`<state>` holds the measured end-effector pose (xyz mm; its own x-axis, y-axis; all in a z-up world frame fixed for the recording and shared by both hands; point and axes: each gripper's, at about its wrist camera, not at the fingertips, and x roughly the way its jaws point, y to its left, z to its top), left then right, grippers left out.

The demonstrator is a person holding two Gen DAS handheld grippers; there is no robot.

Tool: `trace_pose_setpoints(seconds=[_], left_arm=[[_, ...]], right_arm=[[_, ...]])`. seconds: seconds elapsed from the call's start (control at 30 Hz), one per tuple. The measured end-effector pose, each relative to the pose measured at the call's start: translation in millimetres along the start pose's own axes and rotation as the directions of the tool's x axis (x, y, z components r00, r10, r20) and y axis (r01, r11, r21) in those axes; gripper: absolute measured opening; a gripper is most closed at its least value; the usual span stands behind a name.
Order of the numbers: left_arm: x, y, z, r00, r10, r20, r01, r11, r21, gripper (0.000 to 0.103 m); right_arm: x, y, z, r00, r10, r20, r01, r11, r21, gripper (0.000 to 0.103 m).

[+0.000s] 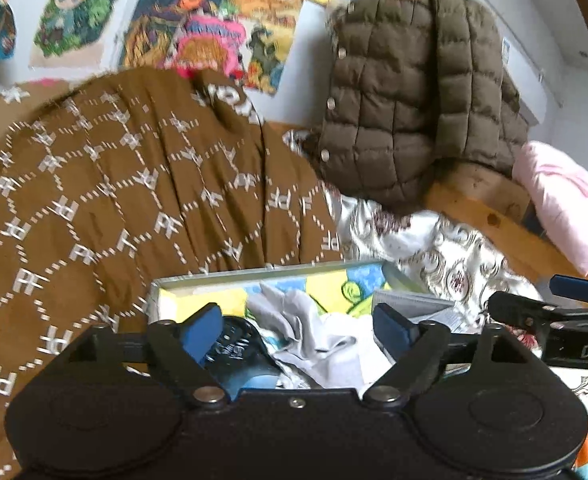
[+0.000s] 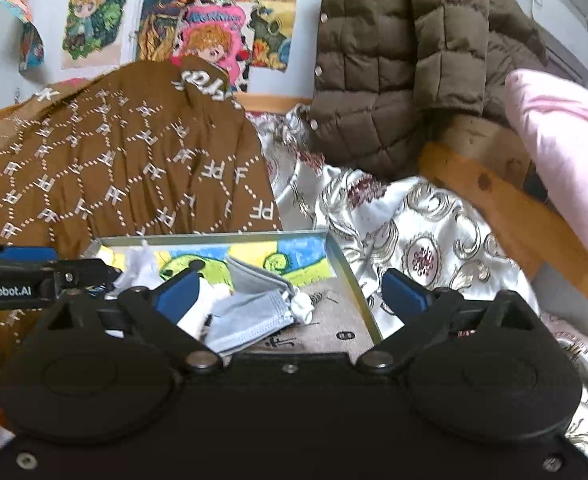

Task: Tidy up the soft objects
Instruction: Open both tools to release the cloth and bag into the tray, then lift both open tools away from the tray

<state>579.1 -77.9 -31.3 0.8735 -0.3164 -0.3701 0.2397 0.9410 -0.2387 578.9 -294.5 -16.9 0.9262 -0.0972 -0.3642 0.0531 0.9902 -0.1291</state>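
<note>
A shallow metal-rimmed tray (image 1: 254, 274) with a colourful picture bottom lies on the bed; it also shows in the right wrist view (image 2: 334, 248). In it lie crumpled grey-white cloth (image 1: 314, 340), a dark round item (image 1: 234, 348) and a grey face mask (image 2: 250, 316) with white cloth (image 2: 138, 264). My left gripper (image 1: 298, 324) is open, hovering over the tray's cloth. My right gripper (image 2: 290, 292) is open above the mask, holding nothing. Each gripper shows at the edge of the other's view.
A brown patterned blanket (image 1: 114, 200) is heaped left of the tray. An olive quilted jacket (image 1: 406, 92) hangs over the wooden bed frame (image 2: 506, 200). A pink pillow (image 2: 566, 152) sits right. A silver patterned bedsheet (image 2: 422, 236) lies around the tray. Posters cover the wall.
</note>
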Motion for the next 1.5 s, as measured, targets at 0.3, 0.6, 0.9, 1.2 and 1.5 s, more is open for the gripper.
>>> trace_pose_setpoints(seconds=[0.3, 0.6, 0.9, 1.2, 1.5], left_arm=[[-71, 2, -2, 0.996, 0.013, 0.092, -0.013, 1.0, -0.002, 0.098], [-133, -9, -6, 0.99, -0.015, 0.139, 0.012, 1.0, 0.022, 0.1], [-187, -20, -8, 0.98, -0.022, 0.198, 0.011, 0.998, 0.058, 0.102], [-231, -36, -26, 0.985, -0.025, 0.172, 0.014, 0.997, 0.07, 0.102], [-274, -47, -55, 0.987, -0.019, 0.157, 0.007, 0.997, 0.072, 0.102]], right_arm=[[-81, 9, 22, 0.996, 0.03, 0.08, -0.029, 1.0, -0.012, 0.102], [-154, 20, 26, 0.986, 0.05, 0.158, -0.048, 0.999, -0.017, 0.102], [-212, 29, 29, 0.977, 0.054, 0.208, -0.041, 0.997, -0.065, 0.102], [-266, 29, 18, 0.969, 0.071, 0.235, -0.062, 0.997, -0.047, 0.102], [-306, 25, -16, 0.972, 0.086, 0.22, -0.086, 0.996, -0.01, 0.102]])
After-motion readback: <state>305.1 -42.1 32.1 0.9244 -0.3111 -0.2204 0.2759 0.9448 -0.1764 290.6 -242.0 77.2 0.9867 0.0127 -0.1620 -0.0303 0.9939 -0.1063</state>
